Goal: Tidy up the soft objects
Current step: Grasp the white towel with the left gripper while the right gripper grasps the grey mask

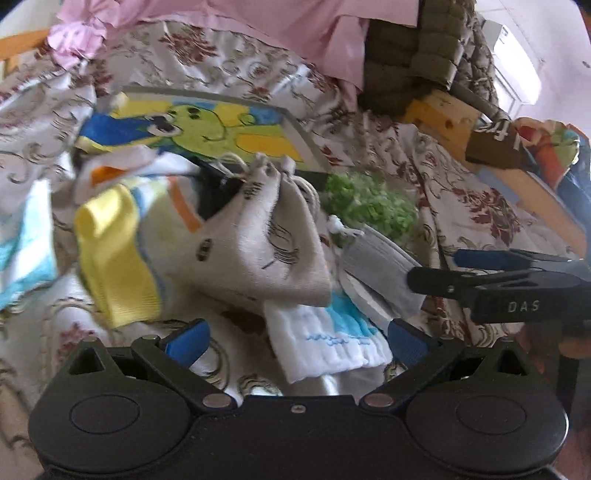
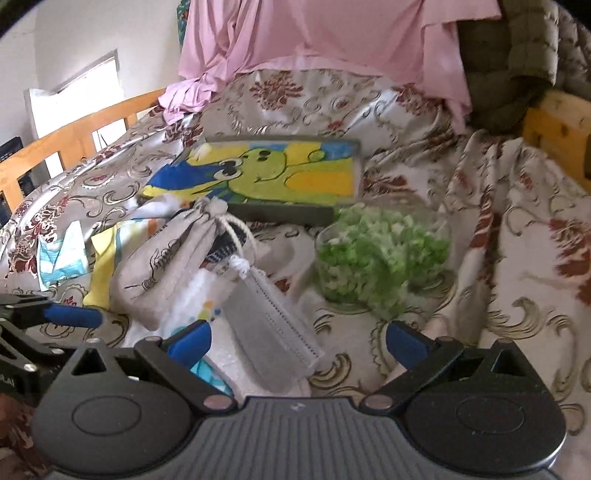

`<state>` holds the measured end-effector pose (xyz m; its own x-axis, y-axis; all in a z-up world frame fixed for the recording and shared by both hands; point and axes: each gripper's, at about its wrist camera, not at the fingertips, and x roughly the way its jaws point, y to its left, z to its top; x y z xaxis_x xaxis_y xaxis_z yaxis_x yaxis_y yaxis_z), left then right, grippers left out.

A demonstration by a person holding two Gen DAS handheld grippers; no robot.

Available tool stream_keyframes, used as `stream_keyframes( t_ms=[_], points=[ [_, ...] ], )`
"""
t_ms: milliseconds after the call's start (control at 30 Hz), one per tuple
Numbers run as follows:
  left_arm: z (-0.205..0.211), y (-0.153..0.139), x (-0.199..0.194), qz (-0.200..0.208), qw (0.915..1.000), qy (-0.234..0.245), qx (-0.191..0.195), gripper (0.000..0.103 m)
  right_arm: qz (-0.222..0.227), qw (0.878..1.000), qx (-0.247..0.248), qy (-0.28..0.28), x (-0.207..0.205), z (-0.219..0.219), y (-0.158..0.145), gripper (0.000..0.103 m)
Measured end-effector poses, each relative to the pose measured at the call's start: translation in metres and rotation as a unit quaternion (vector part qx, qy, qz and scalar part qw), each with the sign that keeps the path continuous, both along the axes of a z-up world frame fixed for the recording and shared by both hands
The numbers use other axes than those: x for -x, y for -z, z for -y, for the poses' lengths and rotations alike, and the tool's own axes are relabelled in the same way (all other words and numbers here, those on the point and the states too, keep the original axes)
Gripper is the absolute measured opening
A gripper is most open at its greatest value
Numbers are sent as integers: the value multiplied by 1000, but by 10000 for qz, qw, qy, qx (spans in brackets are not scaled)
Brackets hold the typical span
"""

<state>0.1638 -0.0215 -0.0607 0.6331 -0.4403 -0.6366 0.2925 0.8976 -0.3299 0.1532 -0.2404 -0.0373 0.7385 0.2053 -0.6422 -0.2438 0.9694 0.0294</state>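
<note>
- The left gripper [image 1: 297,338] is nearest, its jaws spread wide with nothing between them, hovering just above a folded white cloth with blue stitching [image 1: 332,341] on the bed.
- The right gripper [image 2: 297,341] is likewise wide open and empty, over the lower end of a grey face mask [image 2: 275,328] that lies slantwise on white cloth.
- Beyond both lies the pile to be sorted: a beige drawstring pouch [image 1: 271,236] leaning on a yellow-and-white cloth [image 1: 118,254], its cord knot touching the top of the mask in the right view.
- Further in, a cartoon-print box [image 2: 266,173] sits toward the middle of the bed, with a clear tub of green bits [image 2: 380,254] just beside its near corner.
- Risk: the soft items overlap, so closing on the mask or white cloth could drag the pouch or the cloth underneath along with it.
- Risk: the pouch cord is looped near the mask; a lift could snag it.
- Risk: the two grippers are close side by side, the right one showing at the left view's edge; reaching for the same item could make them collide.
- Risk: the tub looks light and uncovered; a sideways sweep could tip it.
- Open room: bare floral bedspread [image 2: 517,258] lies toward the bed's right side; a wooden rail [image 2: 74,136] bounds the left edge, and pink fabric [image 2: 314,33] drapes the far end.
</note>
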Motion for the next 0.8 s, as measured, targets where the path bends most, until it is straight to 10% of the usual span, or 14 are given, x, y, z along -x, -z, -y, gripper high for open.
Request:
stream_keyframes(
  t_ms=[300,800],
  points=[
    [9,23,-22,-378,9985,266,289,100,-249,9995,156,-81,-17,-10,17,98],
    [5,34,-33,-692,9959,181,554,21,-474,9980,-416,4,-29,-7,34,65]
  ],
)
